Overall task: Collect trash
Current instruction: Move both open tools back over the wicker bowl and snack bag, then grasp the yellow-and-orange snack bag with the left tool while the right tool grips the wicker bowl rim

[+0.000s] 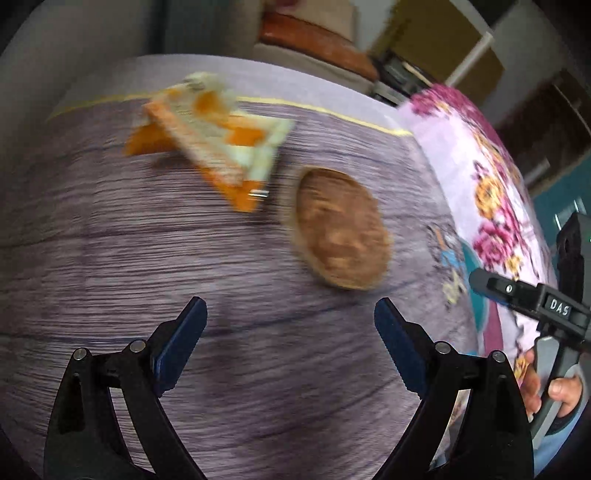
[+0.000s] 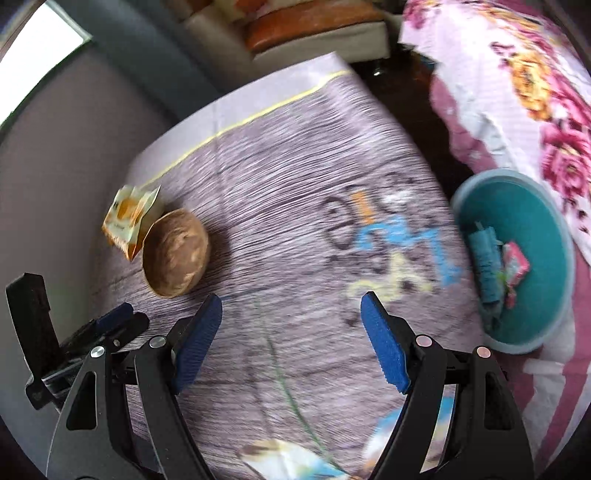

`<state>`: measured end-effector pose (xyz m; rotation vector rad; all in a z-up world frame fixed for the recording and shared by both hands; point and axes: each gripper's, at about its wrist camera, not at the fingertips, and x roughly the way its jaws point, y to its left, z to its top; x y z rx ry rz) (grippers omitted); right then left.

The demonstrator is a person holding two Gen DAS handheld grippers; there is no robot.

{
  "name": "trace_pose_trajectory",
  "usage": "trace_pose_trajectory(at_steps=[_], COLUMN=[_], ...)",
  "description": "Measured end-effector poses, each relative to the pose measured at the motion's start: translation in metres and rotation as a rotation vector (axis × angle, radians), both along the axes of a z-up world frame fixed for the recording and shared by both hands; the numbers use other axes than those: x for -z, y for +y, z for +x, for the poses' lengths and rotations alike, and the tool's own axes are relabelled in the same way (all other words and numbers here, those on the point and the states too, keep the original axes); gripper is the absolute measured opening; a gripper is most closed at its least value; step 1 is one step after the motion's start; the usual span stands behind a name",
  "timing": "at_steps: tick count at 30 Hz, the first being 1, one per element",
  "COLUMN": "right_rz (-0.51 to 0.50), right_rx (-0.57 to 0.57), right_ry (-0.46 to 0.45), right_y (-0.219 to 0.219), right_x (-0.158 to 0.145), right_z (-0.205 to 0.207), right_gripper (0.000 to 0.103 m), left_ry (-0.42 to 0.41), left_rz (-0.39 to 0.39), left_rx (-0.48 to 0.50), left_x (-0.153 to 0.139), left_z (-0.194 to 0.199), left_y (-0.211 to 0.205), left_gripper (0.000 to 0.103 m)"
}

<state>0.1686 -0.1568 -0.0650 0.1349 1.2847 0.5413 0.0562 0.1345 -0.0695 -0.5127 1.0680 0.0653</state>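
Note:
An orange-and-cream snack wrapper lies on the grey-purple table cloth at the far side; it also shows in the right wrist view. A brown wooden bowl sits just right of it, and appears in the right wrist view too. My left gripper is open and empty, hovering short of the bowl. My right gripper is open and empty over the middle of the table. A teal bin right of the table holds blue and pink wrappers.
A pink floral blanket lies to the right behind the bin. A sofa with an orange cushion stands beyond the table. A printed picture marks the cloth near my right gripper. The right gripper's body shows at the right of the left wrist view.

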Motion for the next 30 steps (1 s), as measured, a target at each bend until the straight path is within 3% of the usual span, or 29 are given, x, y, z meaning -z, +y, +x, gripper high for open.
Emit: trace_pose_trajectory(at_steps=[5,9,16,28,30], right_rz=[-0.011,-0.005,0.004,0.019,0.03], right_rx=[-0.053,-0.079,-0.122,-0.177,-0.181], right_ry=[-0.002,0.026,0.008,-0.017,-0.024], right_y=[0.036,0.061,0.091,0.127,0.126], right_x=[0.007,0.015,0.021,0.046,0.049], right_z=[0.004,0.011,0.023,0.04,0.039], right_gripper=[0.073,0.053,0.045,0.023,0.013], left_ry=[0.005,0.001,-0.017,-0.05,-0.057], left_rz=[-0.026,-0.037,-0.065,-0.127,-0.135], left_rx=[-0.086,-0.115,-0.165,-0.275,-0.287], left_x=[0.005,0.006,0.005,0.013,0.015], left_z=[-0.007,-0.007,0.004,0.048,0.055], left_y=[0.038,0.056,0.078,0.099,0.098], left_gripper=[0.092,0.092,0.092,0.092,0.091])
